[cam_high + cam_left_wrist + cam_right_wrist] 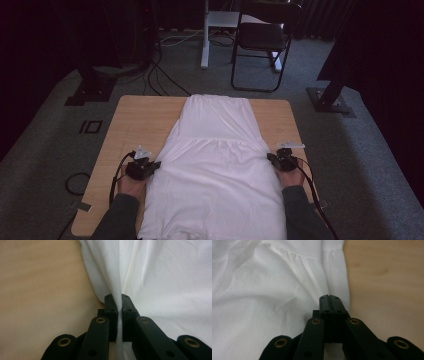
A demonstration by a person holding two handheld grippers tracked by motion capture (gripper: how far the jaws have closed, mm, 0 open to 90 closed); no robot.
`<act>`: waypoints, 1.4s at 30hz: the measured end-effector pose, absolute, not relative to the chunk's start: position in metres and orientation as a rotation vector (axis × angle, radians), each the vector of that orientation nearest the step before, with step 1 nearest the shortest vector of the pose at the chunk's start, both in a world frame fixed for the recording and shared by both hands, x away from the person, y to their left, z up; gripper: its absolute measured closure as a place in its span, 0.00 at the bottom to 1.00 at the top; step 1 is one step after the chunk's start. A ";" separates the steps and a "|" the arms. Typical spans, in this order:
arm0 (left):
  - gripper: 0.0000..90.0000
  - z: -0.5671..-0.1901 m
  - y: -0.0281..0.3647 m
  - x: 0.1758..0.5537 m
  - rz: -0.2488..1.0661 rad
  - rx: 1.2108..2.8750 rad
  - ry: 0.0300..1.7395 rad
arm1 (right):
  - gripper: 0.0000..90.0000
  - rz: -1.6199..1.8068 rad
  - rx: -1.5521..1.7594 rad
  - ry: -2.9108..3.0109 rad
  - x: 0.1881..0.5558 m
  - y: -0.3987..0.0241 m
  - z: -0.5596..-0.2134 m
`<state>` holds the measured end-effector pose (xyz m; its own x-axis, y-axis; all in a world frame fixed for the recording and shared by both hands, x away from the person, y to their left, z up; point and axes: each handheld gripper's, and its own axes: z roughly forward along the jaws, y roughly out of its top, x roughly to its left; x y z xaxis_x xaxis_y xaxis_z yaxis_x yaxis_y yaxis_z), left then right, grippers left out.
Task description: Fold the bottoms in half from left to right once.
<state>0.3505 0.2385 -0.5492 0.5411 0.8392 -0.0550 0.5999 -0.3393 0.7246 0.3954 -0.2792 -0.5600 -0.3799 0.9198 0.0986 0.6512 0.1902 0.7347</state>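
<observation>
Garment (215, 165) lying flat mid-frame on table (140, 120) | left gripper (150, 167) clamping its left edge – fold pinched between jaws | right gripper (274, 159) jaws together at right edge, hold unclear – likely readying a fold

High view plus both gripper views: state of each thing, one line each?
white garment: spread flat on the table, near end hanging over the edge
left tongs: shut on a fold of the garment's edge
right tongs: shut at the garment's other edge, grip unclear
folding chair: unfolded, empty
</observation>
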 end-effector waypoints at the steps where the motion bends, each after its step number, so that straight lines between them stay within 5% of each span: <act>1: 0.96 -0.550 0.242 0.336 0.413 2.068 1.154 | 0.99 1.041 1.474 2.125 0.379 -0.280 -0.561; 14: 0.96 -0.553 0.243 0.270 0.312 2.125 1.082 | 0.99 1.013 1.470 2.186 0.301 -0.286 -0.560; 16: 0.84 -0.553 0.245 0.268 0.315 2.115 1.088 | 0.98 1.006 1.474 2.195 0.298 -0.286 -0.559; 17: 0.71 -0.550 0.248 0.269 0.327 2.058 1.097 | 0.85 1.027 1.458 2.201 0.301 -0.286 -0.557; 18: 0.69 -0.550 0.248 0.269 0.327 2.058 1.097 | 0.85 1.027 1.458 2.201 0.301 -0.286 -0.557; 25: 0.56 -0.517 0.250 0.317 0.457 1.941 1.107 | 0.74 1.129 1.316 2.179 0.346 -0.268 -0.522; 36: 0.51 -0.530 0.215 0.381 0.404 2.013 1.149 | 0.56 1.137 1.467 2.260 0.420 -0.230 -0.544; 38: 0.50 -0.533 0.213 0.385 0.398 2.013 1.156 | 0.63 1.111 1.484 2.281 0.423 -0.226 -0.548; 39: 0.50 -0.535 0.211 0.387 0.389 2.011 1.154 | 0.94 1.110 1.436 2.316 0.421 -0.224 -0.546; 42: 0.50 -0.534 0.210 0.386 0.389 2.008 1.149 | 0.99 1.098 1.350 2.236 0.412 -0.223 -0.531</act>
